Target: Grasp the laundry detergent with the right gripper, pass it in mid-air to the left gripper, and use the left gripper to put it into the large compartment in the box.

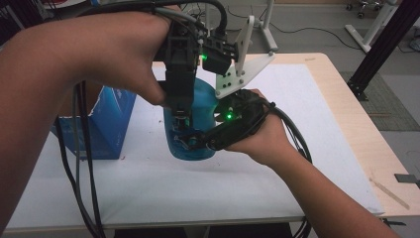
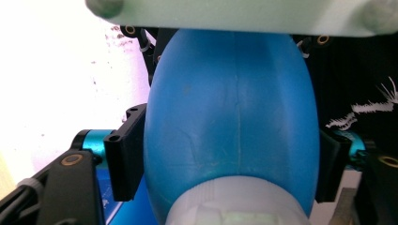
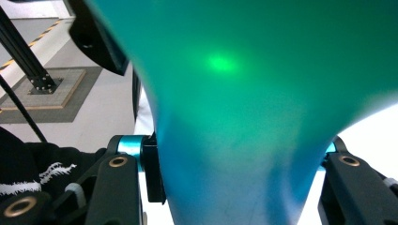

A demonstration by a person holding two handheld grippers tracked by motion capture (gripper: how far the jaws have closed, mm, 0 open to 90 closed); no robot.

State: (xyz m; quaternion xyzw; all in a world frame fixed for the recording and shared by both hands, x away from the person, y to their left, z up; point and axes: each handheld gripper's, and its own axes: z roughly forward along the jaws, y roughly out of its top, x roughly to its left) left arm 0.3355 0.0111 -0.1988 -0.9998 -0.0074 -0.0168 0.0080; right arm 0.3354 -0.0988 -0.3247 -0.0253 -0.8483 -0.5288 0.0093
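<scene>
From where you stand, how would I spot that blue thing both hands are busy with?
Look to the middle of the white table, just right of the open blue box. There a rounded, translucent blue bottle is clamped between the left tongs from above and the right tongs from the side. Unlike the square-cornered box, it is smooth and bulging.

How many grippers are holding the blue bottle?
2. The left gripper clamps the blue bottle from above, near its white cap end; the right gripper clamps it from the person's right side, lower down.
</scene>
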